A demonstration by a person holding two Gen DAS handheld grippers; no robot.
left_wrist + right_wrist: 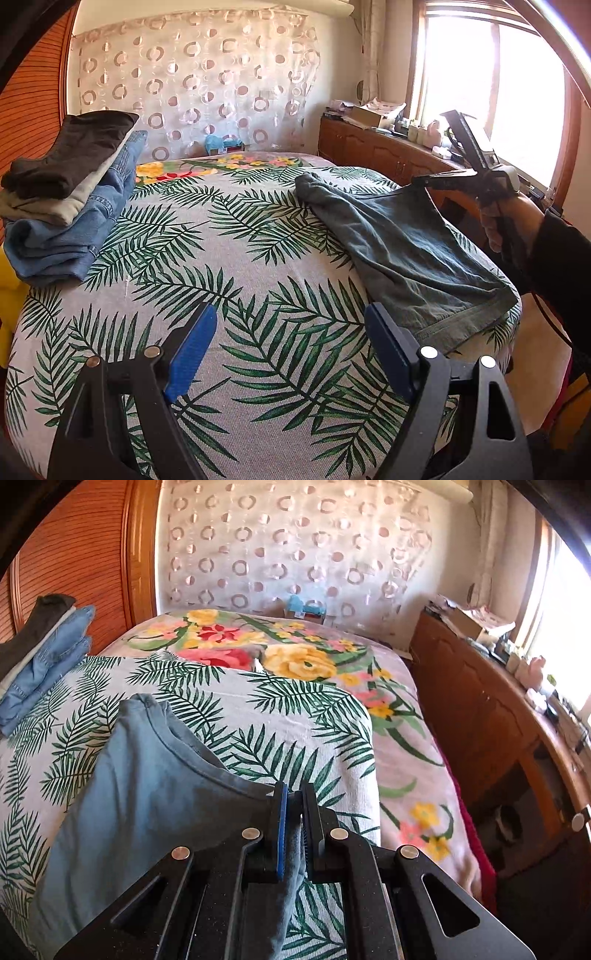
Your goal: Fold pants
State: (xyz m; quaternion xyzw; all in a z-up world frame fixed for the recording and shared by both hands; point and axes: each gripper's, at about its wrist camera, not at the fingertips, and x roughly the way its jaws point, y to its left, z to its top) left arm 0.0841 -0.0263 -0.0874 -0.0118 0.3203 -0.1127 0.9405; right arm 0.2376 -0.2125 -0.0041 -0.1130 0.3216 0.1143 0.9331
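From my left wrist view, my left gripper (pixel 284 350) hangs over the leaf-print bedspread (pixel 221 258) with its blue pads well apart and nothing between them; the pants (pixel 399 240) lie toward the right edge of the bed, one hem hanging near the corner, the upper edge lifted by my right gripper (pixel 421 181); a stack (pixel 70 195) of folded clothes sits at the far left, so I judge earlier garments are done and this pair is only begun.

From my right wrist view, my right gripper (pixel 293 812) is clamped on an edge of the pants (pixel 147 775), fabric pinched between the pads; the cloth looks doubled lengthwise already, though I cannot be sure; I judge the crosswise folds and the move to the stack (pixel 44 657) remain.
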